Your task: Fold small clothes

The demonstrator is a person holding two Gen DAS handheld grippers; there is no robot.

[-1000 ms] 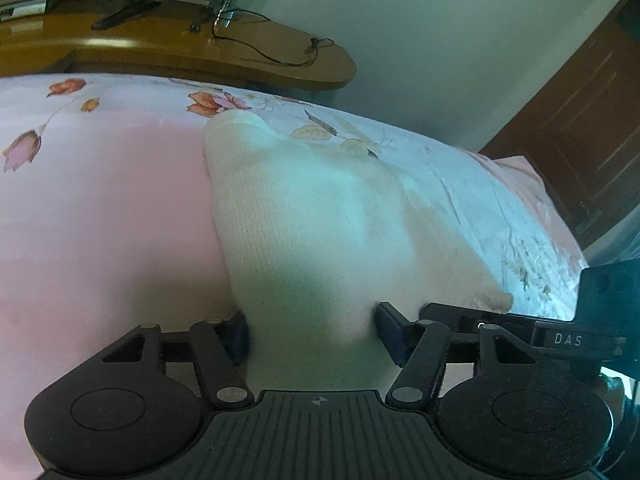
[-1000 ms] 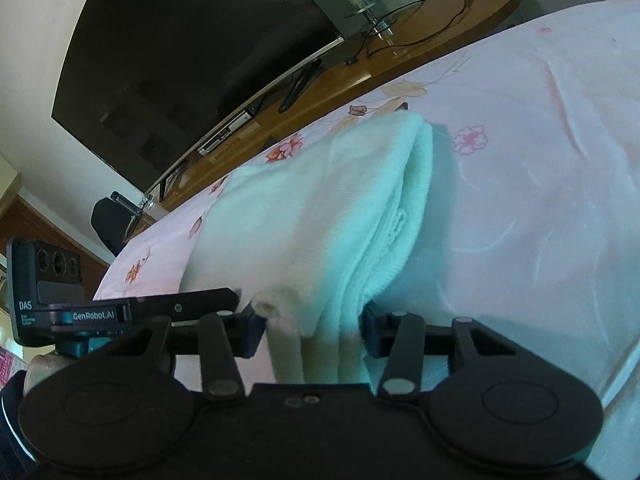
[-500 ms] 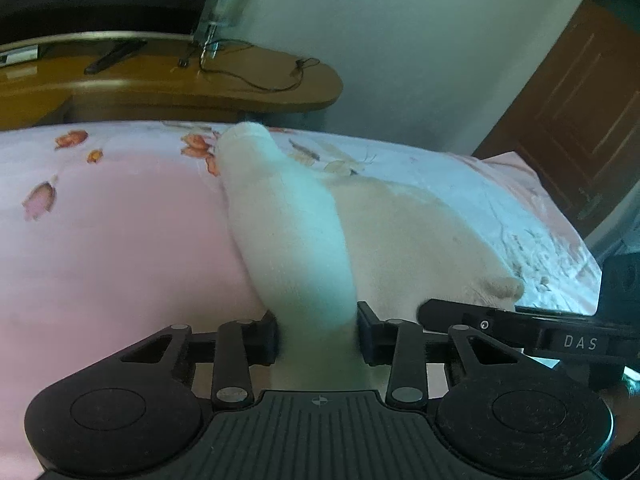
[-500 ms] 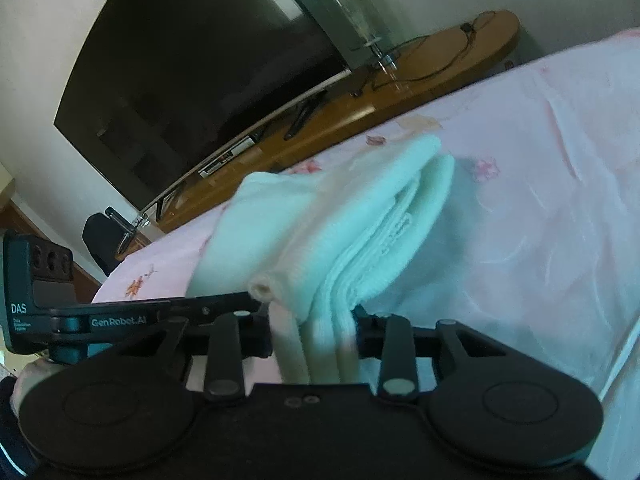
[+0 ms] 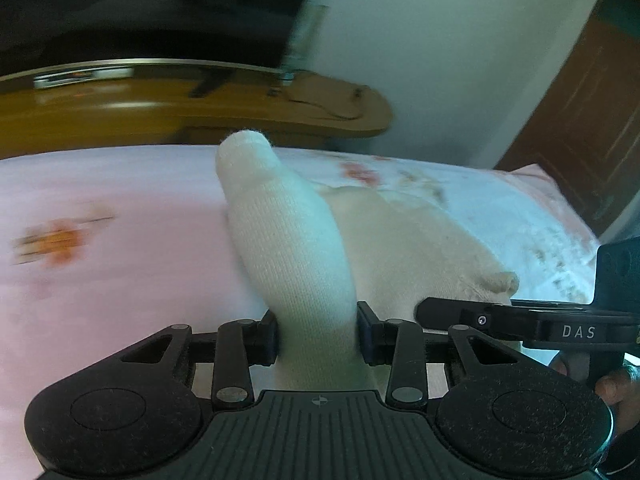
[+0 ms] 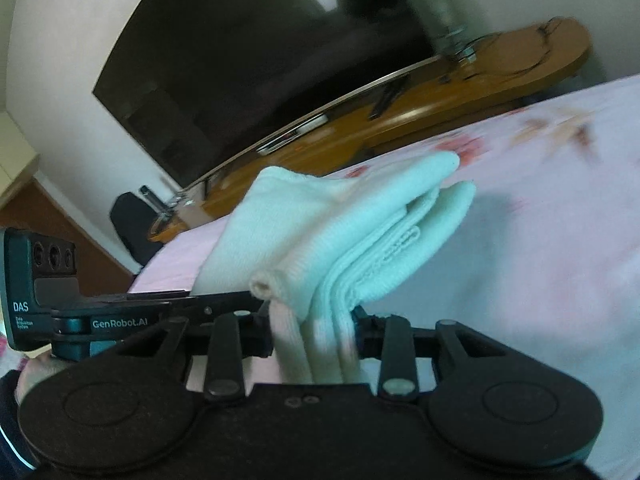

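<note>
The left tongs (image 5: 318, 334) have squeezed tight on a bunched end of the white knit cloth (image 5: 292, 248). The right tongs (image 6: 314, 330) pinch its other end (image 6: 320, 240), at 3 o'clock from the left pair. The cloth hangs lifted above the pink flowered bed (image 5: 100, 264), sticking out toward 12 o'clock.

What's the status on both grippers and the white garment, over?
Left gripper shut on white garment. Right gripper shut on it too. Garment bunched, lifted above pink bedsheet. Nothing in the way.
</note>
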